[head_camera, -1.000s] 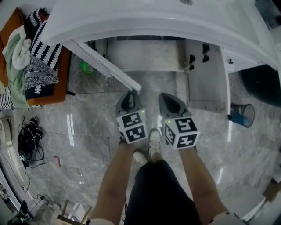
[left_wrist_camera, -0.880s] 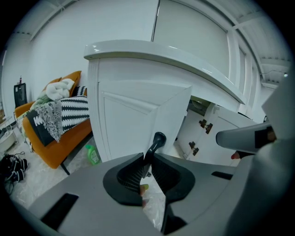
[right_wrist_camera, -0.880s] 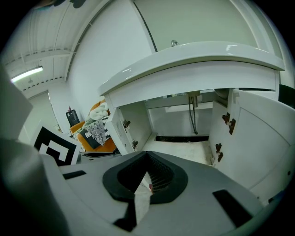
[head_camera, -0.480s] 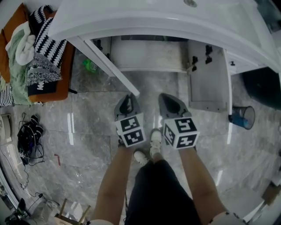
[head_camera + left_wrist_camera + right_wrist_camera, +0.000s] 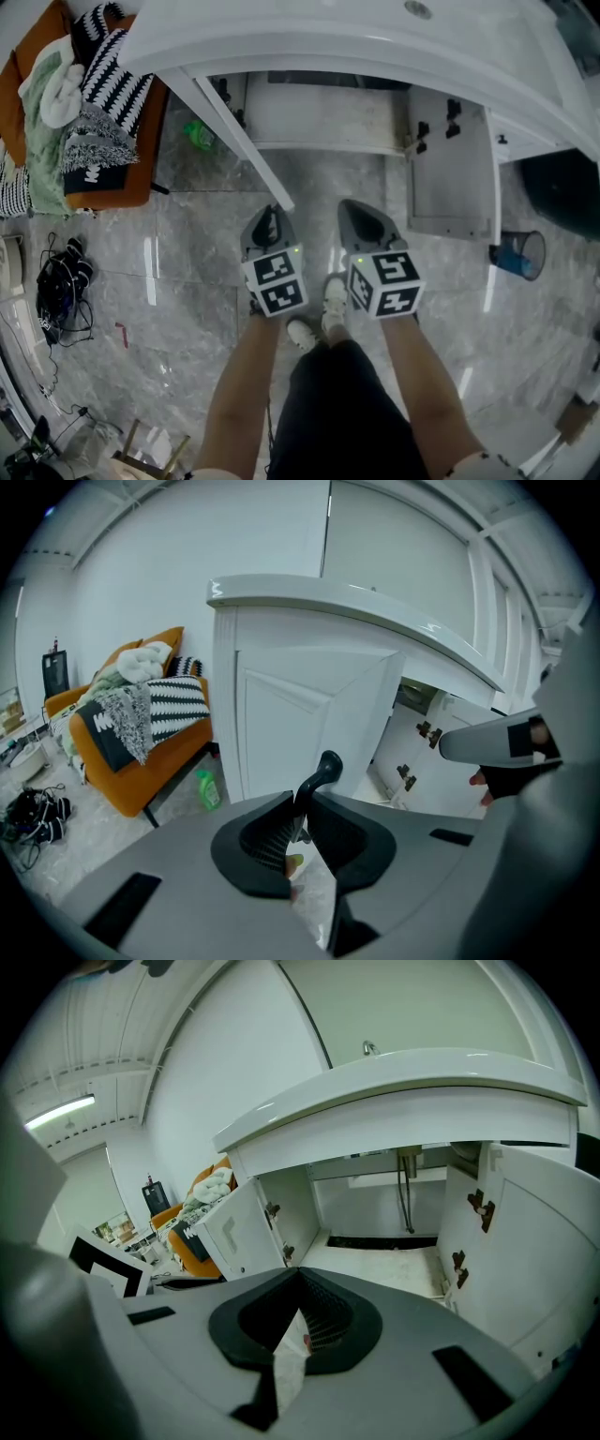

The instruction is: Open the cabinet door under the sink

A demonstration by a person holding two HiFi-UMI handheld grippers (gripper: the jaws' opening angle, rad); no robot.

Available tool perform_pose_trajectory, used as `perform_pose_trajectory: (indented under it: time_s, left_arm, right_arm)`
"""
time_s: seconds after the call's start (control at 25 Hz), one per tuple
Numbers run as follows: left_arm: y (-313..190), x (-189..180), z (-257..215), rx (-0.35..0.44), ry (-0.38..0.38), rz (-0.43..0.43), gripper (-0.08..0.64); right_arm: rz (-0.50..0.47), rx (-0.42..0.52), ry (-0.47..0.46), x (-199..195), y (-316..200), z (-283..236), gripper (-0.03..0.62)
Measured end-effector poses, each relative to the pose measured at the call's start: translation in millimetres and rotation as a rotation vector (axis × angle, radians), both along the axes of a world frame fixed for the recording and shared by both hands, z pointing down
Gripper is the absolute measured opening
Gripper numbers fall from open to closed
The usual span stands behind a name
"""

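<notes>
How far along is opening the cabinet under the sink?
Done: the right door stands wide open and the left door is swung well out, the cabinet floor exposed. In hand: the left gripper is shut on the left door's black handle; the right gripper is shut, empty. Left: probably only releasing the handle.

left cabinet door [image 5: 240, 137] swung wider open, left tongs [image 5: 267, 220] on its handle [image 5: 325, 764] pulled further back

Grey left claw [image 5: 271, 212], black shorts [image 5: 333, 412]
</notes>
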State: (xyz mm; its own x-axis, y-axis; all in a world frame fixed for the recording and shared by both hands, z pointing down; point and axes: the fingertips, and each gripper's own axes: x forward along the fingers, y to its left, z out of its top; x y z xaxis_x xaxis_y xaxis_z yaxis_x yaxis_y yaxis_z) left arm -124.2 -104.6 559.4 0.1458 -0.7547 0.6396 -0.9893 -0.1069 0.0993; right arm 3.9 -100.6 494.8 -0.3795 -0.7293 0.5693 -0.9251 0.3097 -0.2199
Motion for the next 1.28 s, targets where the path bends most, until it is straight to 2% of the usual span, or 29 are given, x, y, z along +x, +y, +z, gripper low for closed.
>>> perform_pose_trajectory:
  time_s: [1.28]
  left_arm:
    - [21,-84,-3,-0.002,-0.042,0.005,0.034]
  right_arm:
    - [-0.063,-0.014,-0.001,-61,22,-3,0.009]
